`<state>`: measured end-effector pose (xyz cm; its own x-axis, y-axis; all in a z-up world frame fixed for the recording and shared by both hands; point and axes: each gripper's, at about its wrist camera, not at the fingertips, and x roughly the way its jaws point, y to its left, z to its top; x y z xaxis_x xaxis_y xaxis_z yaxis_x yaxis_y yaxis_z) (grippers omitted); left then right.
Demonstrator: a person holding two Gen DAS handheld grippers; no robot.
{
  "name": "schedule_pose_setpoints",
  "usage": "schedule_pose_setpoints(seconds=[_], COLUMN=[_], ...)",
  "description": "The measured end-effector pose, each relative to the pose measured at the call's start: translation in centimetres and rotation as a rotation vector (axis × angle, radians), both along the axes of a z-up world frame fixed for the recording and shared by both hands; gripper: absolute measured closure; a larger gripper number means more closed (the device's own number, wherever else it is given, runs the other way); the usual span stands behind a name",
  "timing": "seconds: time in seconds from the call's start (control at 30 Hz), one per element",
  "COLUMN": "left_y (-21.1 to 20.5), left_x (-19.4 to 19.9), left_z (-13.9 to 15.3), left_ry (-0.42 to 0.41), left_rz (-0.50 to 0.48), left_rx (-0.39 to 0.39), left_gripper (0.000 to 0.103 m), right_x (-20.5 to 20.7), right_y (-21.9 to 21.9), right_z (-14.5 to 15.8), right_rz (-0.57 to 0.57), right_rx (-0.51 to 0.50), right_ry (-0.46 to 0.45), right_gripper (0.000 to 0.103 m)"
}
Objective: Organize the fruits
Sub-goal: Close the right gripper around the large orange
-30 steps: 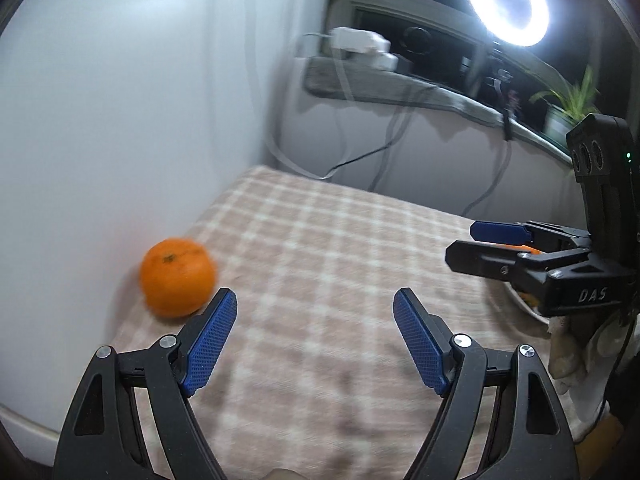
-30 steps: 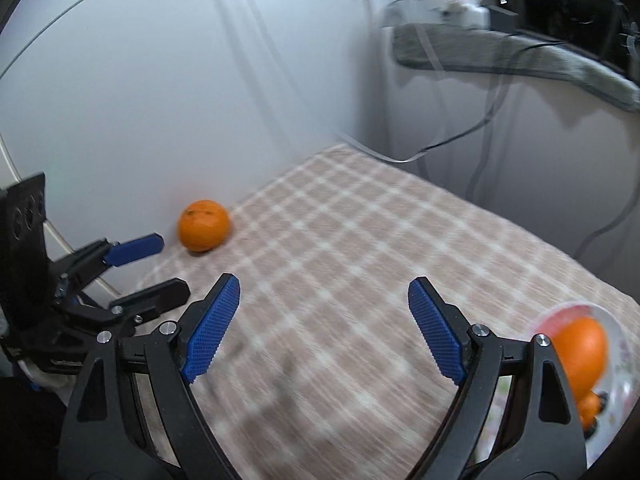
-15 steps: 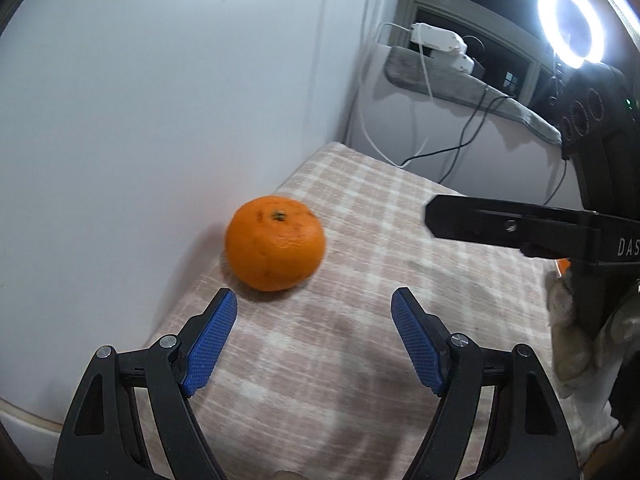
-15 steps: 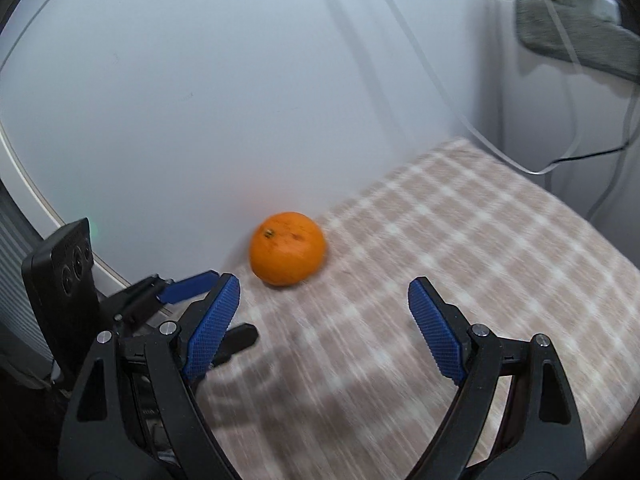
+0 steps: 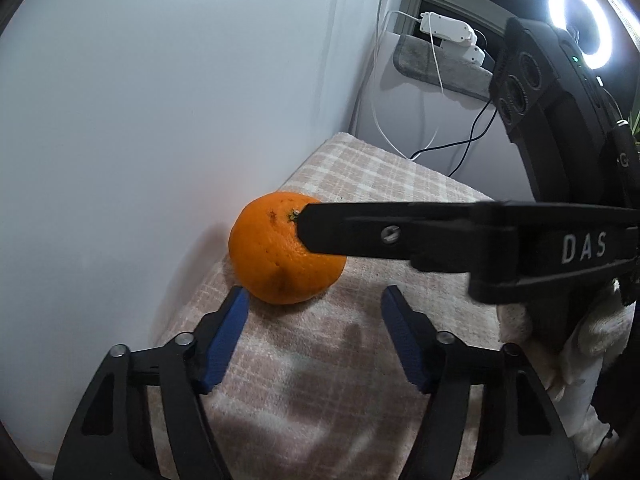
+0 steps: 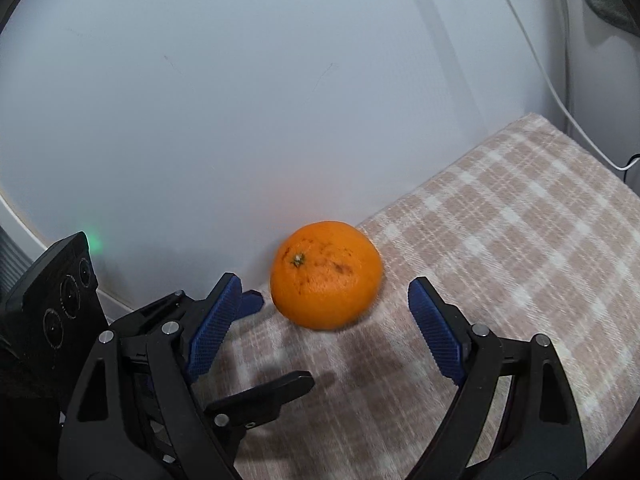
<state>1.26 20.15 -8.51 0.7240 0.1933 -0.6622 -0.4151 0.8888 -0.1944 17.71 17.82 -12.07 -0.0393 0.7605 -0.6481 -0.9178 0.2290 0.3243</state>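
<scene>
Dimpled round orange [image 5: 280, 256], woven plaid cloth [image 5: 360, 184], ribbed blue pads [image 5: 224, 344].

Dim room; a glaring ring light [image 5: 581, 24] shines top right, soft shadows fall on the cloth [image 5: 320, 360], edges bend, right view blurs slightly.

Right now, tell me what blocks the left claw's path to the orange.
Nothing lies on the cloth between the left claw and the orange. The right claw reaches across above that gap, one finger over the orange's top; the left claw's jaws are closing.
</scene>
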Motion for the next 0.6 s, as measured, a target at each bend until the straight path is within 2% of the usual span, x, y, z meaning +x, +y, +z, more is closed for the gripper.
schedule_pose_setpoints(seconds=[0.37, 0.53, 0.6], left_y=[0.7, 1.2, 1.3], left_x=[0.7, 0.9, 0.9], left_z=[-0.5, -0.8, -0.9], left_ry=[0.025, 0.040, 0.040], left_rz=[0.022, 0.030, 0.034], left_rx=[0.001, -0.028, -0.030], left_gripper=[0.039, 0.040, 0.041], right_x=[1.7, 1.0, 0.5], right_y=[3.4, 4.2, 4.4], right_z=[-1.6, -2.4, -2.5], right_rz=[0.001, 0.020, 0.017], right_rx=[-0.033, -0.052, -0.052], right_ry=[0.062, 0.082, 0.078], right_gripper=[0.015, 0.030, 0.031])
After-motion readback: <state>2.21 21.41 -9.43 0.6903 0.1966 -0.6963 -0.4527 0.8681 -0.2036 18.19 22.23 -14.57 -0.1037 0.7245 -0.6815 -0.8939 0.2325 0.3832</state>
